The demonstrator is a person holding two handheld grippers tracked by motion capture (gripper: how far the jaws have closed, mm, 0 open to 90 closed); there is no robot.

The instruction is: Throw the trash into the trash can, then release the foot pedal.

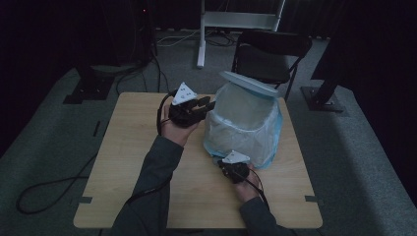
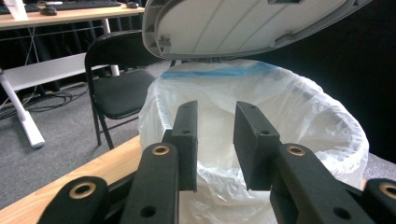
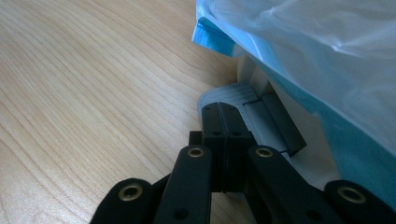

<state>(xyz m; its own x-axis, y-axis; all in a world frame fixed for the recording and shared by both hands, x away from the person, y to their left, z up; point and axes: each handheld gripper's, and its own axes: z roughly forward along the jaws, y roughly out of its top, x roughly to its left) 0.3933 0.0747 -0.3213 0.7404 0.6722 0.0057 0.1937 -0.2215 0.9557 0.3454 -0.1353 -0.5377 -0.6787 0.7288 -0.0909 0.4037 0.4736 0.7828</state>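
Note:
A small pedal bin (image 1: 244, 129) lined with a white bag (image 2: 303, 112) that has a blue hem stands on the wooden table (image 1: 133, 147). Its grey lid (image 1: 248, 83) (image 2: 243, 23) is tilted up and open. My left gripper (image 1: 209, 104) (image 2: 215, 109) is open at the bin's left rim, with nothing between its jaws. My right gripper (image 1: 223, 160) (image 3: 223, 109) is shut, jaws pressed together, its tips on the grey foot pedal (image 3: 252, 114) at the bin's base. The bag's blue hem (image 3: 212, 37) hangs just above the pedal.
A black folding chair (image 1: 268, 56) (image 2: 119, 88) stands behind the table. A white desk frame (image 1: 236, 22) is farther back. Cables trail on the grey floor (image 1: 44, 191) at the left. Bare tabletop (image 3: 93, 93) lies left of the bin.

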